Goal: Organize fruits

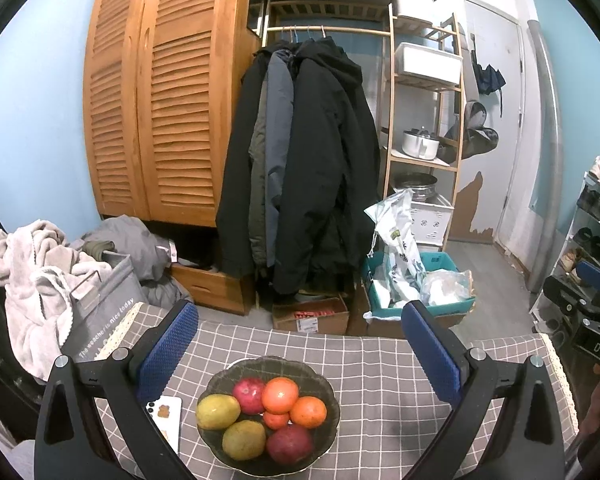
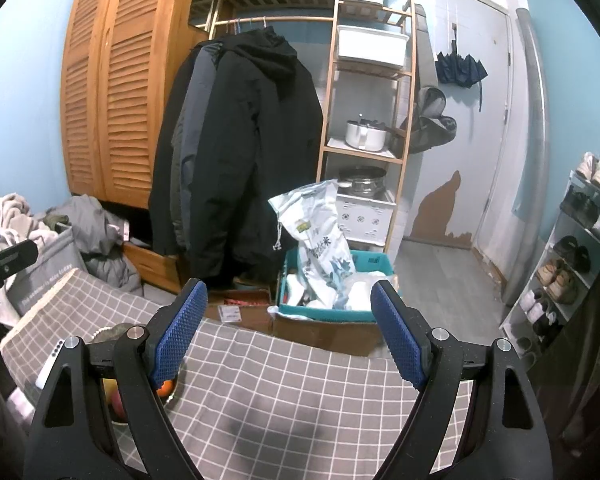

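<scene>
The left gripper (image 1: 300, 344) stands with jaws apart, empty, above the bowl (image 1: 324, 384) of fruit near the table's near edge. The right gripper (image 2: 288, 328) is likewise spread and empty over bare checked tablecloth (image 2: 284, 392). Beyond the far edge: boxes (image 2: 324, 332), hanging coats (image 1: 308, 168), a louvred wardrobe (image 1: 160, 100).

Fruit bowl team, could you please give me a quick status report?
Both hand-held grippers open, empty: left, right. Fruit all in bowl, untouched. Phone beside bowl.
</scene>
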A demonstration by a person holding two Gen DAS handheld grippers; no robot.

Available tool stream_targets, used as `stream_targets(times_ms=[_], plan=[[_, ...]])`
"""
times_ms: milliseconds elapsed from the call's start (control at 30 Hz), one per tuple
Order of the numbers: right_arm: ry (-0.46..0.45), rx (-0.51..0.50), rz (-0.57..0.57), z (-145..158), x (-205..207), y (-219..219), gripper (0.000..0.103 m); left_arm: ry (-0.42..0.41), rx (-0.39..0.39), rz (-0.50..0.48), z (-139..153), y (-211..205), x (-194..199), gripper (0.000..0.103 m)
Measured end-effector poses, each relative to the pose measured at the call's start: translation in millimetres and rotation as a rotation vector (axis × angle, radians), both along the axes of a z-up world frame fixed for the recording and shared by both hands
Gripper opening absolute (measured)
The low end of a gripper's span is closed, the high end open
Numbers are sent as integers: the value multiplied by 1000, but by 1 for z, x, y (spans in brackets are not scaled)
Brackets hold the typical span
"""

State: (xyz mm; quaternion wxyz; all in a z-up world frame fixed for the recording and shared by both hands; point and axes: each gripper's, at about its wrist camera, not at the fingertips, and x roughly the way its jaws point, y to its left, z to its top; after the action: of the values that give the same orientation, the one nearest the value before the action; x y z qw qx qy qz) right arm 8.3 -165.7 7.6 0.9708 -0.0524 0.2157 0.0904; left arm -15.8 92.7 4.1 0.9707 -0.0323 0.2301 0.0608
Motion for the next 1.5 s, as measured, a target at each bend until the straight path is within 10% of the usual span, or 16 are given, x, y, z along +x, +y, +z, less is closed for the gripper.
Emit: stream_targets(times_ms=[1500], plan=[[0, -6, 1, 0, -1, 3, 83, 24, -7, 27, -1, -1, 2, 103]])
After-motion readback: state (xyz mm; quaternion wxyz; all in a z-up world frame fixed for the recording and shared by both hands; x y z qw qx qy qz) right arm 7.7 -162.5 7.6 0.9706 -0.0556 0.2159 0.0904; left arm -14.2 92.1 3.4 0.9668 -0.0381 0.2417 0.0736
